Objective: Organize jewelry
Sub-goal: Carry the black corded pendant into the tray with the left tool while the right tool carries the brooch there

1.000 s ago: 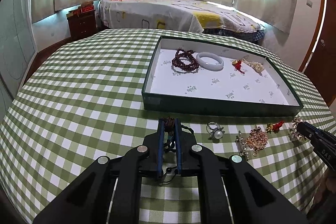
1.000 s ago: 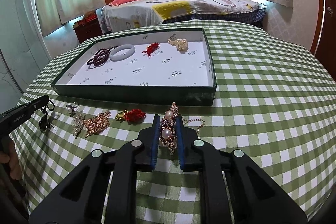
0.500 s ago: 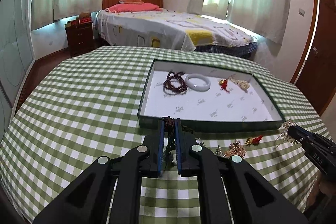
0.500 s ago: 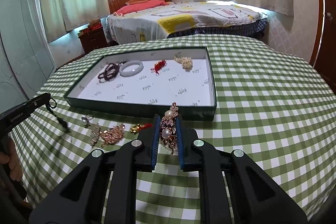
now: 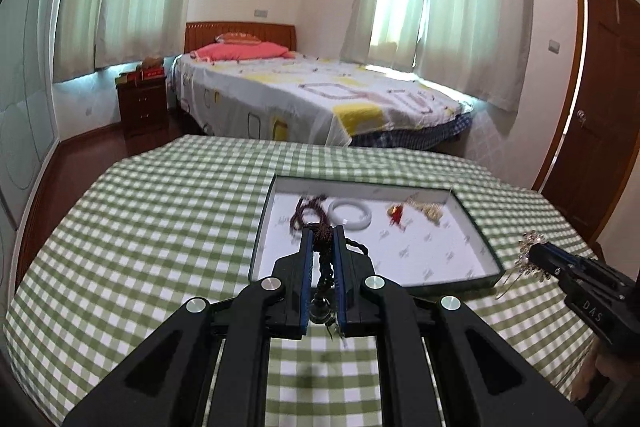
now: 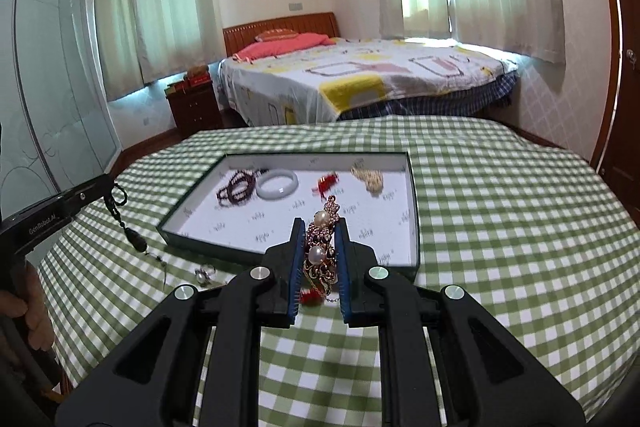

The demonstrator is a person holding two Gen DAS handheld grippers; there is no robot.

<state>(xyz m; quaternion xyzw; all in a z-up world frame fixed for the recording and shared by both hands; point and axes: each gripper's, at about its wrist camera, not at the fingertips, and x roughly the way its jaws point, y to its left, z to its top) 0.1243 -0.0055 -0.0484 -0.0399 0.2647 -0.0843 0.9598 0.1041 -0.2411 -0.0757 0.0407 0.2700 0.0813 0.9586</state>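
Observation:
My left gripper (image 5: pixel 322 231) is shut on a dark braided cord pendant (image 5: pixel 323 259), held above the table in front of the green tray (image 5: pixel 258 239). The pendant also hangs from it in the right wrist view (image 6: pixel 134 237). My right gripper (image 6: pixel 320 225) is shut on a gold brooch with pearls (image 6: pixel 320 251), raised near the tray's front edge (image 6: pixel 280 257); it also shows in the left wrist view (image 5: pixel 532 255). In the tray lie a dark bead bracelet (image 6: pixel 236 187), a white bangle (image 6: pixel 277 185), a red ornament (image 6: pixel 326 183) and a gold piece (image 6: pixel 368 179).
The round table has a green checked cloth (image 6: pixel 500 207). A pearl ring (image 6: pixel 204 273) lies on it in front of the tray, and a red ornament (image 6: pixel 310 297) shows under my right gripper. A bed (image 5: pixel 320 99) and nightstand (image 5: pixel 142 103) stand beyond the table.
Both grippers have risen from the table with their pieces, the pendant and the brooch lifted off the cloth. The view has pulled up and back from the tray.

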